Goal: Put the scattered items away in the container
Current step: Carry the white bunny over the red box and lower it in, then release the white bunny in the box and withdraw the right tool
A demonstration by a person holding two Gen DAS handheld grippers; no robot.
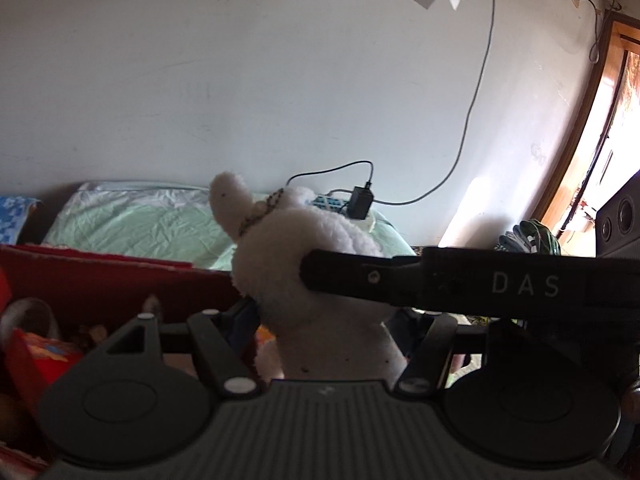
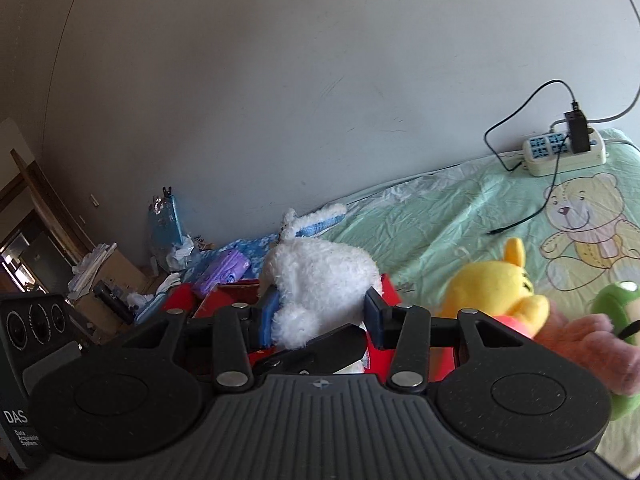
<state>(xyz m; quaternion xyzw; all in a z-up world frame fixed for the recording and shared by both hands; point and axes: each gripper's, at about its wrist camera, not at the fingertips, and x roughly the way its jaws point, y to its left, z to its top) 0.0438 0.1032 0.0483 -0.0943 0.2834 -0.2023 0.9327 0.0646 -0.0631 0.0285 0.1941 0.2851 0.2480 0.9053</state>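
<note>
Both tools, left [image 1: 320,320] and right [image 2: 320,312], clamp white plush rabbit [image 2: 320,276], ears up.

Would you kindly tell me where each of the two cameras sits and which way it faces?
Left wrist view: sits on the left gripper, faces the pale wall across the green bedsheet; its fingers clasp the fluffy white plush rabbit, and the other gripper's black finger crosses from the right.
Right wrist view: sits on the right gripper, faces the wall along the bed; its blue pads grip the same rabbit above the red container, beside a yellow plush bear.
Shared: rabbit, bedsheet, white power strip.
</note>
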